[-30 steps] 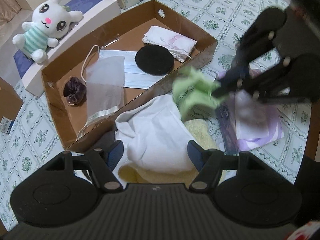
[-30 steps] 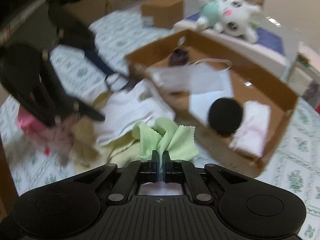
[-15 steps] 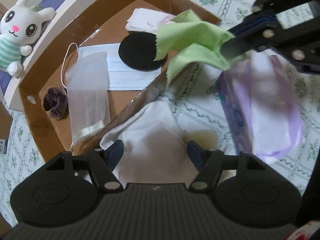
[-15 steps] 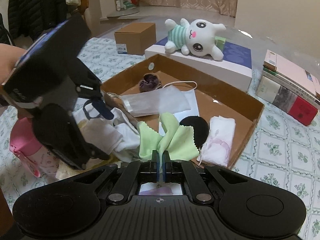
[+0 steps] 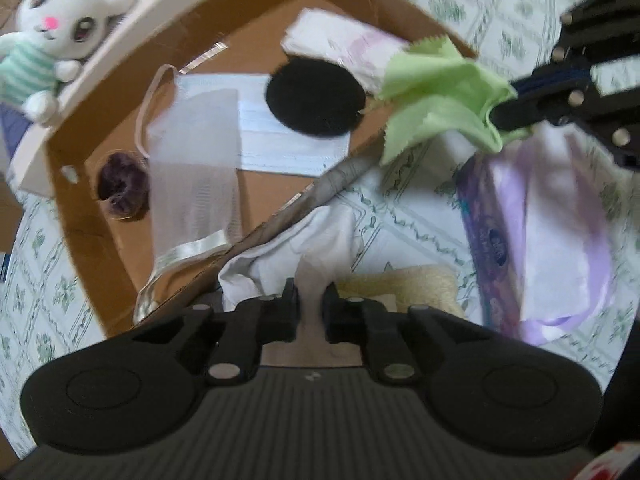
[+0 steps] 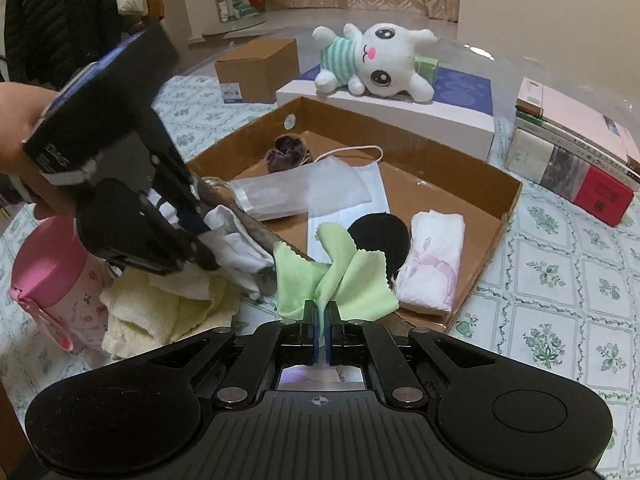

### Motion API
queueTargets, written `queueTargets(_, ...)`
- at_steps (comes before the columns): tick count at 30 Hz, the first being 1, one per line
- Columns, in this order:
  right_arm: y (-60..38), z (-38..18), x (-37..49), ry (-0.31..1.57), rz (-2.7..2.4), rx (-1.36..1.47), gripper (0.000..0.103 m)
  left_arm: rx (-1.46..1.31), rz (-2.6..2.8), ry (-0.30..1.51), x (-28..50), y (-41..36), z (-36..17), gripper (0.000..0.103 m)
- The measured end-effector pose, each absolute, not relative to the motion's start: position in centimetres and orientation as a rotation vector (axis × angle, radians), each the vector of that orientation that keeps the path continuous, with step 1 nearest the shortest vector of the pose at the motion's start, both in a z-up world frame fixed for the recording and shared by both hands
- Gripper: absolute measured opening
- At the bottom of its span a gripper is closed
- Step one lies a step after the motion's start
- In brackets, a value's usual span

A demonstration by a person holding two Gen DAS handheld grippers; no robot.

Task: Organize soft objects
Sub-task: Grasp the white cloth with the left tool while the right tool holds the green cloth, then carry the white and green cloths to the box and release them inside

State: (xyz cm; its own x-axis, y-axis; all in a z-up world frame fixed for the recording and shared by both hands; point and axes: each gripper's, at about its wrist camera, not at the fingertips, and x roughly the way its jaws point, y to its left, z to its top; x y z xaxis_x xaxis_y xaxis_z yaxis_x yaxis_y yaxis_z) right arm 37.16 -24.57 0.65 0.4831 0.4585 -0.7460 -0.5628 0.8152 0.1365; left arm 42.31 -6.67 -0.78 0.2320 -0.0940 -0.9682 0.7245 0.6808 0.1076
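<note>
My right gripper is shut on a light green cloth and holds it in the air over the near wall of the shallow cardboard box. The cloth also shows in the left wrist view. My left gripper is shut on a white cloth that lies just outside the box, on top of a cream towel. From the right wrist view the left gripper pinches that white cloth. The box holds a face mask, a mesh pouch, a black round pad, a folded white-pink cloth and a purple scrunchie.
A purple tissue pack lies right of the towel. A pink bottle stands at the left. A plush rabbit lies on a white box behind the cardboard box. Books and a small carton stand further back.
My left gripper's fingers have closed on the white cloth. My right gripper has carried the green cloth up and over the box's near wall.
</note>
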Motion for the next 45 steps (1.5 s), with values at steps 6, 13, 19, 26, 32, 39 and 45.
queueTargets(6,-25.0,3.3,36.1,0.824,0.587,-0.114,0.003,0.484,-0.569,1.116,41.2,-4.4,4.6,0.01)
queueTargets(13,-25.5,7.2,34.7,0.772,0.552,-0.077,0.003,0.433,-0.488,1.016,39.7,-3.5,10.2,0.01)
queueTargets(19,-26.4,9.3,34.3,0.757,0.522,-0.015,0.003,0.38,-0.433,0.956,38.8,-3.0,12.6,0.01)
queueTargets(26,-26.8,10.6,34.3,0.746,0.495,-0.014,0.003,0.35,-0.405,0.916,38.3,-3.0,13.8,0.01)
queueTargets(32,-26.6,10.5,34.6,0.749,0.488,-0.015,0.003,0.346,-0.397,0.912,38.4,-3.0,13.5,0.01)
queueTargets(39,-26.3,9.7,35.6,0.757,0.477,-0.009,0.003,0.328,-0.36,0.906,39.4,-2.5,12.7,0.01)
queueTargets(45,-26.4,8.7,38.0,0.759,0.424,0.04,0.003,0.272,-0.308,0.906,41.1,-2.1,11.5,0.01)
